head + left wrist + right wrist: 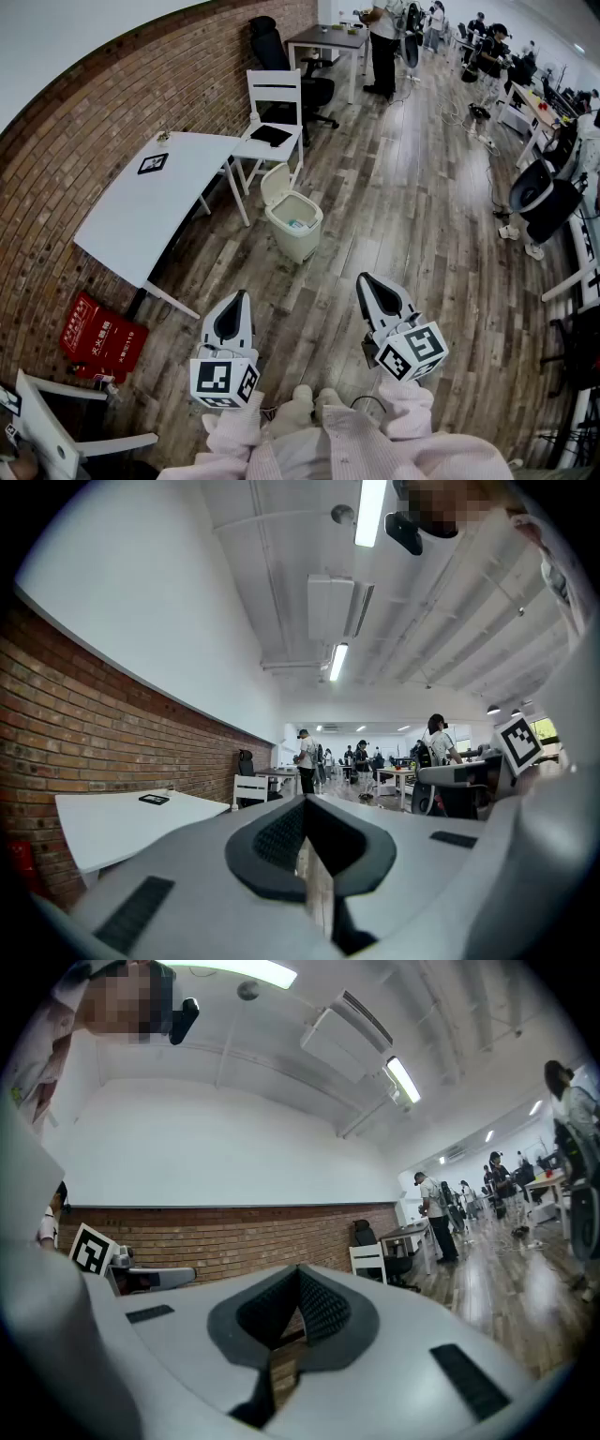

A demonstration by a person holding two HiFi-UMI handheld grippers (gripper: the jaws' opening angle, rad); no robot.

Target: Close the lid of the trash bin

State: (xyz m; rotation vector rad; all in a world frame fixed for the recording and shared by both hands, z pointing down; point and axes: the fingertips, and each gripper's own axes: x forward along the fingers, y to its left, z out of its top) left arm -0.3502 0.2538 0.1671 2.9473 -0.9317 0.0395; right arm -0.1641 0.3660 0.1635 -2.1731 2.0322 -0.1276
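Observation:
The trash bin (294, 231) is a pale, rounded bin standing on the wood floor near the corner of the white table, in the head view only. Its lid (275, 182) is tipped up and back on the left side, so the inside with some litter shows. My left gripper (234, 300) is held low at the near left, well short of the bin, with its jaws together and nothing between them. My right gripper (369, 280) is at the near right, also well away from the bin, shut and empty. Both point level in their own views: the left gripper (305, 805), the right gripper (298, 1272).
A white table (155, 202) stands left of the bin along the brick wall. Behind the bin is a white chair (273, 111) with a dark flat thing on its seat. A red bag (101, 337) lies at the near left. People and desks (328, 39) fill the far end.

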